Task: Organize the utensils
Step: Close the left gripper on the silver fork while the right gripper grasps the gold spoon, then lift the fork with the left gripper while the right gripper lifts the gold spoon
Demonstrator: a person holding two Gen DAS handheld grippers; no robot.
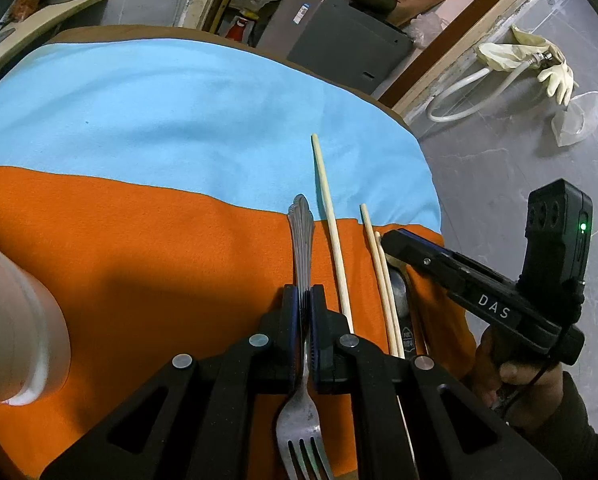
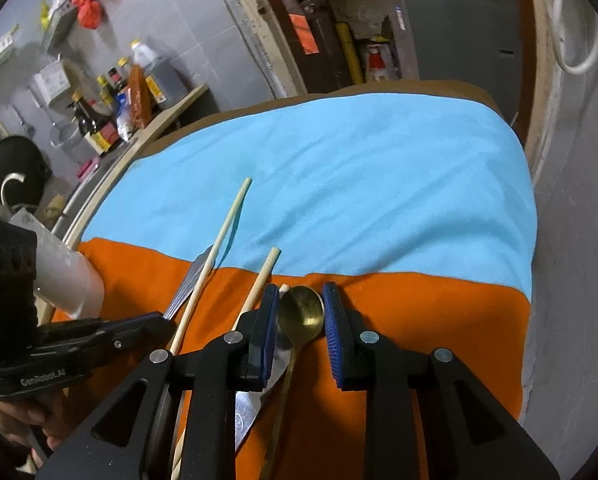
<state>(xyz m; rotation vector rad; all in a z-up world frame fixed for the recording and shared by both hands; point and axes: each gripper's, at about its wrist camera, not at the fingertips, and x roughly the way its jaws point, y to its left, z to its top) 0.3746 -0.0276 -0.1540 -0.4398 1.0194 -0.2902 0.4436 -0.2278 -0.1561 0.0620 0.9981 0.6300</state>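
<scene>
My left gripper [image 1: 306,294] is shut on a steel fork [image 1: 302,232] at mid-handle; the tines point back toward the camera. The fork lies over the orange cloth [image 1: 159,248]. Three wooden chopsticks lie to its right: one long [image 1: 331,220] and two close together [image 1: 381,280]. My right gripper [image 2: 301,300] is open, its jaws either side of the bowl of a brass spoon [image 2: 301,312]. A steel knife blade [image 2: 255,404] lies under its left finger. The right gripper also shows in the left wrist view [image 1: 391,240]. The fork handle [image 2: 189,284] and chopsticks [image 2: 223,236] show in the right wrist view.
A pale cylindrical cup [image 1: 15,320] lies on its side at the left; it also shows in the right wrist view [image 2: 63,276]. A blue cloth [image 1: 179,108] covers the far table half. The table edge drops to a grey floor [image 1: 499,168] at right. Bottles [image 2: 111,100] stand on a counter.
</scene>
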